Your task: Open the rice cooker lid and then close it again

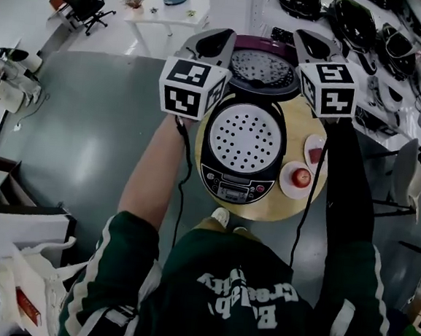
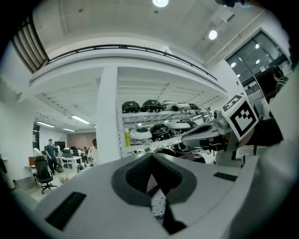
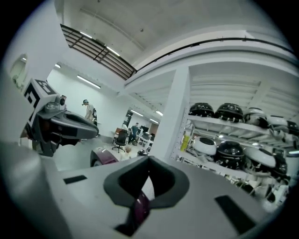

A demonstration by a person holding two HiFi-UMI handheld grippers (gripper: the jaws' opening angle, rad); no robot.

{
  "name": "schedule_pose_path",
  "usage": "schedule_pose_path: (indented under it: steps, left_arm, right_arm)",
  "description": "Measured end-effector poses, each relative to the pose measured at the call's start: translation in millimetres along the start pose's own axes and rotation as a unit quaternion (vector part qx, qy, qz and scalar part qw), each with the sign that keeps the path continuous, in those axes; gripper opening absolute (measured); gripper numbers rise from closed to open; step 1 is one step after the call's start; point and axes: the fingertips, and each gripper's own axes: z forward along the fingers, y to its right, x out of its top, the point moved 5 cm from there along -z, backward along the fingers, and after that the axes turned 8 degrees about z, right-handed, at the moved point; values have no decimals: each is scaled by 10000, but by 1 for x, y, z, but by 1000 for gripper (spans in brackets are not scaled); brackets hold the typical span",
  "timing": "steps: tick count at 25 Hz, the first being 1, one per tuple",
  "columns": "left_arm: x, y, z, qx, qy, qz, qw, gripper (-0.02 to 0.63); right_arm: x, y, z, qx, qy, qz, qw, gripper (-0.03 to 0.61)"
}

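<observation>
The left tool (image 2: 152, 156) has its jaws pressed together, the dark ribbed pads meeting at the tip with nothing pinched; a sliver of purple and dotted white shows through the slot under the pads, which I take to be the cooker below rather than anything held, though the view there is cramped. The right tool (image 3: 148, 161) is likewise closed and empty, with a purple glint under its pads. In the head view the left tool (image 1: 212, 45) and the right tool (image 1: 315, 47) hang either side of the raised lid (image 1: 240, 43), near its edges; I cannot tell whether either touches it.

The rice cooker (image 1: 237, 180) stands on a small round wooden worktop (image 1: 265, 214), just in front of the person. Its lid is up and tipped back, so the opening half of the task looks done; the closing is left, and that will likely mean pressing the lid forward and down until it latches.

The lid has a glossy purple shell, and its inner face is a pale metal disc with fine dots. A round white perforated tray (image 1: 244, 139) sits in the mouth of the pot; the body is dark, smooth plastic with a grey control panel (image 1: 236, 189) at the front. To the right on the worktop lie two small pale plates; the nearer plate (image 1: 288, 186) carries a round red fruit (image 1: 302, 177).
</observation>
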Motion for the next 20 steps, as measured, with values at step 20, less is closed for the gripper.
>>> schedule_pose_path:
  steps: [20]
  left_arm:
    - [-22,-21,51,-293,-634,300,9971,-3]
  right_arm:
    - [-22,5,33,-23,-892,618,9941,3]
